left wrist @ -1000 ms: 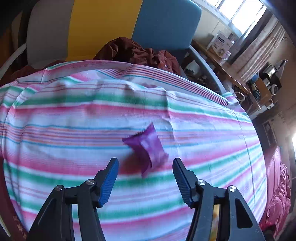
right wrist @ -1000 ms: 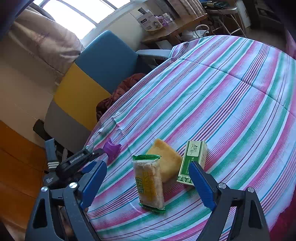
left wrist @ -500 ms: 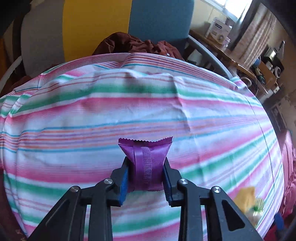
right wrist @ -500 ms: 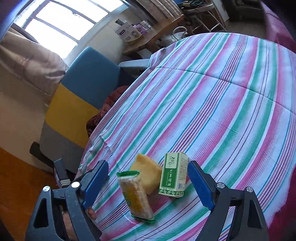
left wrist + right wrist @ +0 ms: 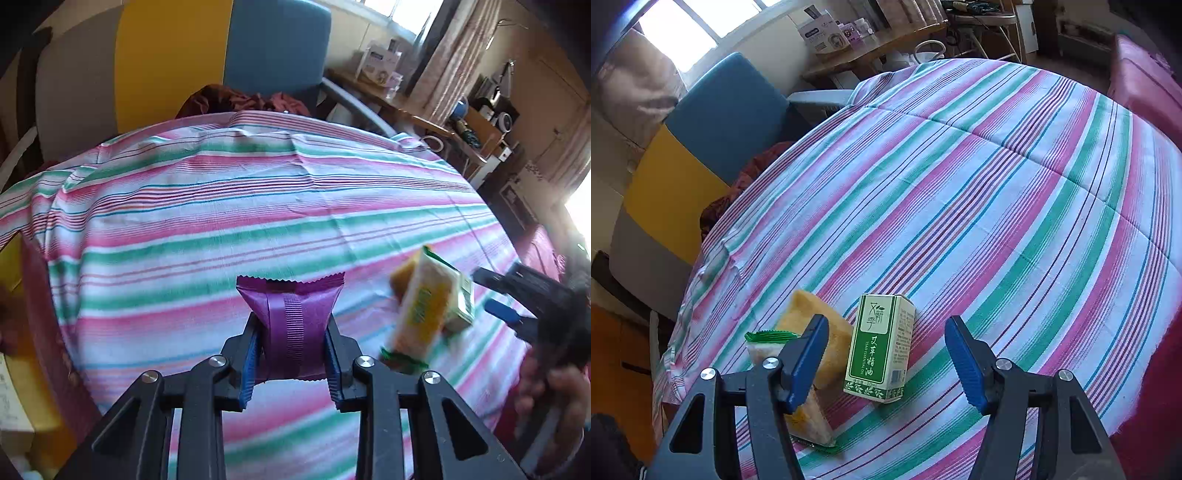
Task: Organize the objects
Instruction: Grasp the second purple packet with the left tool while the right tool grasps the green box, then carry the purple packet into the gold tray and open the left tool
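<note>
While the purple packet (image 5: 291,325) is clamped by the left gripper (image 5: 291,356), the green box (image 5: 881,354) is straddled, untouched, by the closing right gripper (image 5: 886,354), a yellow sponge (image 5: 827,339) at nine o'clock.

Purple snack pkt (image 5: 293,325) upright off cloth, green box (image 5: 881,352) standing, yellow sponge (image 5: 833,343), wrapped cake (image 5: 421,310) flat alongside

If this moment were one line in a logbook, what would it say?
left gripper: shut on purple packet | right gripper: jaws just closing around green box, not touching | sponge, wrapped snack: on striped cloth
</note>
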The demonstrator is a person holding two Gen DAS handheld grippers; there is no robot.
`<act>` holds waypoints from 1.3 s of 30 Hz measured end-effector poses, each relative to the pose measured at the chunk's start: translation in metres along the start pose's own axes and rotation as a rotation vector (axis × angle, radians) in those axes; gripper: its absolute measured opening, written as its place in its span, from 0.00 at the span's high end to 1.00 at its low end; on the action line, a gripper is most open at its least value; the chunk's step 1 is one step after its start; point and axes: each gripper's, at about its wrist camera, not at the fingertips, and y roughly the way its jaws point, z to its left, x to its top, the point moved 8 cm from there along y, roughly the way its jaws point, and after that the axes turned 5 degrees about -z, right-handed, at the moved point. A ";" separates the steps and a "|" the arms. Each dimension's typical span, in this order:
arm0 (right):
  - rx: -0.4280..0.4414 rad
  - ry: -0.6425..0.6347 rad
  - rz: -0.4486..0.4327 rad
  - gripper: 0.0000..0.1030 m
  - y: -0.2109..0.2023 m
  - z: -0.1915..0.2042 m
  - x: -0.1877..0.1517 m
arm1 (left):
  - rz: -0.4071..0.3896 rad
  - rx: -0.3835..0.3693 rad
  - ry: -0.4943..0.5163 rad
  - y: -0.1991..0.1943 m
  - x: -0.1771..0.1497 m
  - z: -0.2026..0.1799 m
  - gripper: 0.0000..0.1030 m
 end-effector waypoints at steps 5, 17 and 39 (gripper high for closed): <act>-0.044 -0.058 0.026 0.38 0.014 0.007 -0.004 | -0.026 -0.032 -0.014 -0.033 -0.021 0.004 0.71; -0.155 -0.202 0.067 0.70 0.027 0.009 -0.017 | -0.147 0.000 -0.088 -0.118 -0.055 0.064 0.71; -0.111 -0.300 -0.137 0.70 -0.021 0.037 0.003 | -0.286 0.112 -0.484 -0.182 -0.050 0.234 0.71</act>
